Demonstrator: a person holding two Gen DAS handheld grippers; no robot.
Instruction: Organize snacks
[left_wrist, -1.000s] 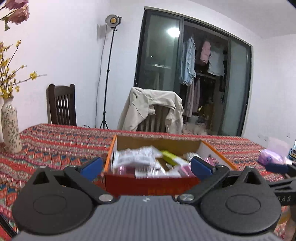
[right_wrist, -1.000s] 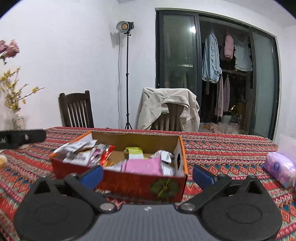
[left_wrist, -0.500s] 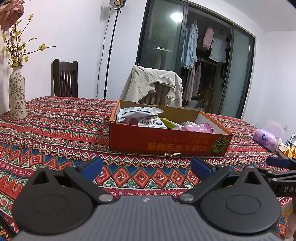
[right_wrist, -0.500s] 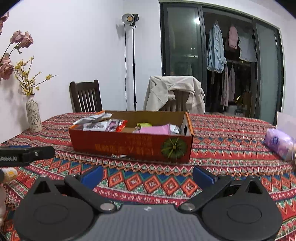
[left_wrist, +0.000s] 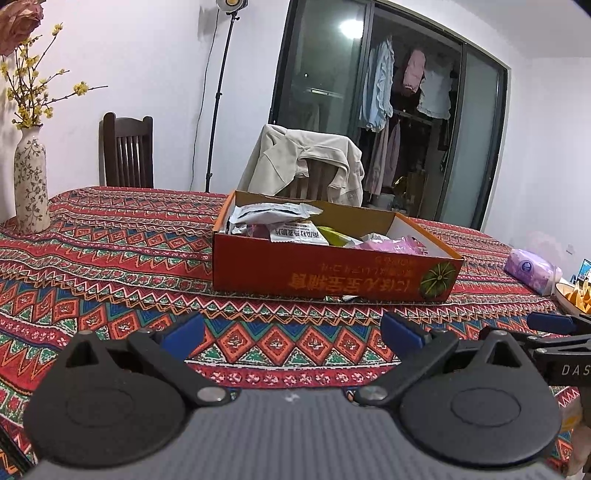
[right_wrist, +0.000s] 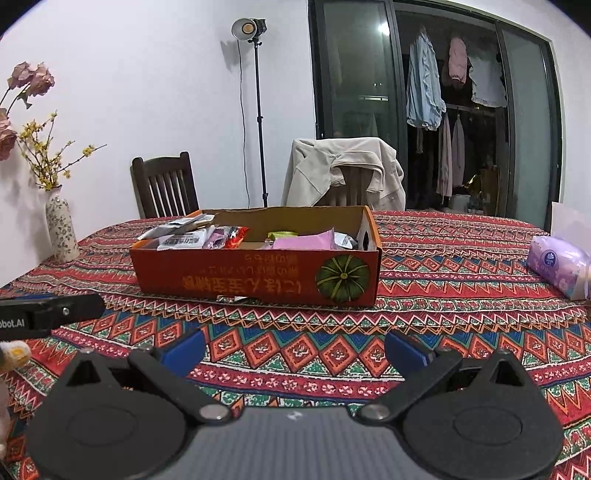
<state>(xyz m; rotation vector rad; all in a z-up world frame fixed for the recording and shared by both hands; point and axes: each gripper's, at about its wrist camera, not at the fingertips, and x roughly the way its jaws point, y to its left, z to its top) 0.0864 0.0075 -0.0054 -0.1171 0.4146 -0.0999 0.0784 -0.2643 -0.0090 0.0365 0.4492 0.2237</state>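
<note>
An orange cardboard box (left_wrist: 332, 273) (right_wrist: 258, 277) with a pumpkin picture stands on the patterned tablecloth, holding several snack packets (left_wrist: 275, 216) (right_wrist: 184, 236), white, pink, red and green. My left gripper (left_wrist: 291, 332) is open with nothing between its blue pads, well short of the box. In the right wrist view my right gripper (right_wrist: 293, 347) is likewise open and apart from the box. A scrap of wrapper (right_wrist: 231, 298) pokes out under the box's front edge.
A flowered vase (left_wrist: 31, 184) (right_wrist: 61, 229) stands at the table's left edge. A purple tissue pack (left_wrist: 532, 269) (right_wrist: 559, 267) lies at the right, with a dish of orange snacks (left_wrist: 576, 295) near it. Two chairs stand behind the table, one draped with a beige jacket (right_wrist: 347, 170).
Both grippers have drawn back from the box and stay open. The box now sits farther off, with bare tablecloth in front of the fingers.
</note>
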